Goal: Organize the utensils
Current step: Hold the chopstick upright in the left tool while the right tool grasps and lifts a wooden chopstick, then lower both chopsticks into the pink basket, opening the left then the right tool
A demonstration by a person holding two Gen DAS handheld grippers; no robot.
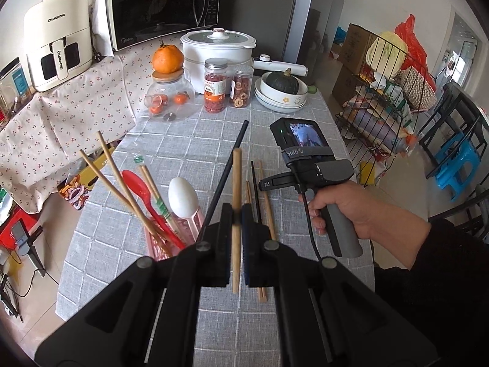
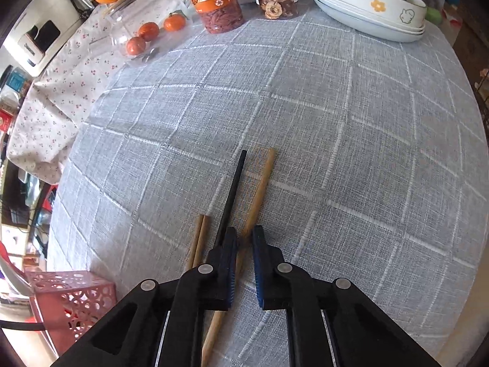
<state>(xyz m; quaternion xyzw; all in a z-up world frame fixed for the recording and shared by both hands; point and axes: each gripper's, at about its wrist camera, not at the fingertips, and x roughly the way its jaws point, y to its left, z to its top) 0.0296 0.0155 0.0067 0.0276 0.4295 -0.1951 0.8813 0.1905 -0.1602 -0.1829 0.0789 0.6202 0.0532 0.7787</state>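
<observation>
While several utensils already stand in the pink holder (image 1: pixel 183 229), the left hand-held gripper (image 1: pixel 236 214) pinches one wooden chopstick (image 1: pixel 236 202) above the desk (image 1: pixel 183 140). Right view: the right hand-held gripper (image 2: pixel 244 244), jaws spread, straddles a loose wooden chopstick (image 2: pixel 259 189) beside a black chopstick (image 2: pixel 233 189); sorting looks unfinished.

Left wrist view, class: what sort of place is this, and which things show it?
Most likely a home kitchen or dining area: a microwave and air fryer stand behind a clothed table bearing an electric pot.
</observation>
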